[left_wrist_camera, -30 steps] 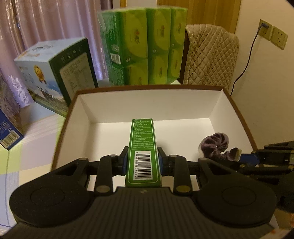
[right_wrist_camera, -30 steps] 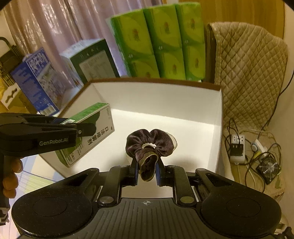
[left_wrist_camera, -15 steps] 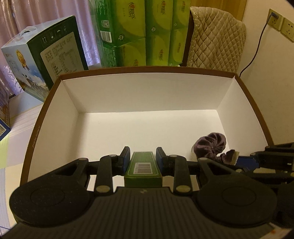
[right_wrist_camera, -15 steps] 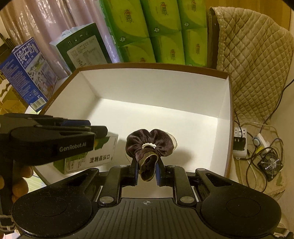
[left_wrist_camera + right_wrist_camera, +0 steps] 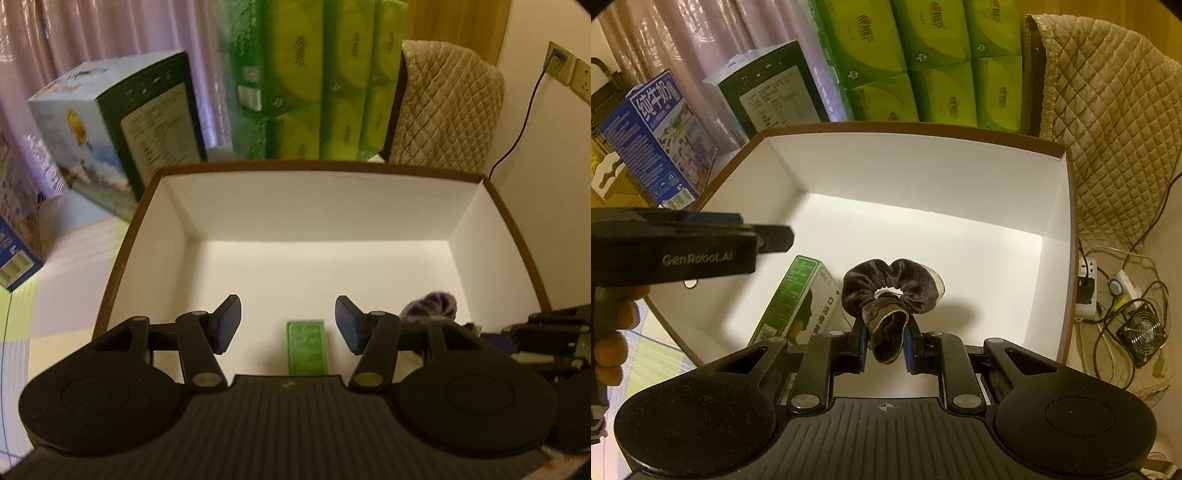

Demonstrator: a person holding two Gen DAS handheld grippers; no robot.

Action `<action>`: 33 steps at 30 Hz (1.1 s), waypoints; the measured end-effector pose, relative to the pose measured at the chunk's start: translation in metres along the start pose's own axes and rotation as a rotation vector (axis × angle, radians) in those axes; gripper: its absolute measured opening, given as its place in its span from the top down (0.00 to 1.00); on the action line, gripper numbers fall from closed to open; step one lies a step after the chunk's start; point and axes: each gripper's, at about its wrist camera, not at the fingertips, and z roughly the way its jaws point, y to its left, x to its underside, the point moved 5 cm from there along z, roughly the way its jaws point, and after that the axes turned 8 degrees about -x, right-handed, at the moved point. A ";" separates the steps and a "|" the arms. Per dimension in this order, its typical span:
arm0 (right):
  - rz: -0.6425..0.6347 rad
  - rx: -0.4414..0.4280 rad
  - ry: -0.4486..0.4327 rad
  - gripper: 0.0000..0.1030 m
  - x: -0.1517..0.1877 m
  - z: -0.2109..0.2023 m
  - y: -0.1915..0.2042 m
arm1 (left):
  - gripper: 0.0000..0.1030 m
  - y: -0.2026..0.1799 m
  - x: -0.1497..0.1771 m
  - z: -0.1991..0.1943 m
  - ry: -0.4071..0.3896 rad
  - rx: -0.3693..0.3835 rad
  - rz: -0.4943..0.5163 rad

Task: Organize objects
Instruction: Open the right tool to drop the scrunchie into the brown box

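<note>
Nearest the left wrist camera, the left gripper (image 5: 288, 325) has its fingers (image 5: 227, 321) spread wide with nothing between them; below the gap the green carton (image 5: 307, 347) lies flat on the white floor of the box (image 5: 325, 218), near the front wall, touching neither finger. The right wrist view shows the same carton (image 5: 798, 299) on its side in the near left part of the box (image 5: 923, 166), just left of the right gripper, with the left gripper (image 5: 775, 238) hanging above it and a hand (image 5: 613, 332) wrapped around that gripper's handle at the left edge. The right gripper (image 5: 885, 343) has its fingers (image 5: 858, 343) pressed onto the lower fold of a dark brown scrunchie (image 5: 890, 291), whose ring stands up over the box floor; whether it touches the floor cannot be told. From the left wrist view the scrunchie (image 5: 432, 306) shows as a purplish bundle near the right wall. Behind the box, on the bench, stand a dark green and pale blue carton (image 5: 775, 96) and a blue milk carton (image 5: 653, 136) to the left, and a stack of green tissue packs (image 5: 923, 62) at the centre. To the right a quilted beige cover (image 5: 1108, 129) drapes a chair back, and beyond it a power strip (image 5: 1086, 291) and a small fan (image 5: 1141, 332) lie on the floor among cables.
</note>
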 end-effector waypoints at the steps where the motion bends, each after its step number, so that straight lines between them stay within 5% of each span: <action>1: -0.002 -0.001 -0.001 0.86 0.000 0.000 0.001 | 0.49 0.003 0.002 -0.002 0.006 -0.002 -0.001; 9: -0.029 -0.030 -0.058 0.81 -0.005 -0.006 0.013 | 0.46 0.011 0.009 -0.014 0.014 -0.017 -0.009; 14: -0.041 0.004 -0.109 0.45 -0.006 -0.012 0.017 | 0.38 0.016 0.012 -0.020 0.014 -0.033 -0.020; 33: -0.020 -0.030 -0.196 0.43 0.016 -0.072 0.027 | 0.28 0.029 0.036 -0.082 -0.015 -0.053 -0.059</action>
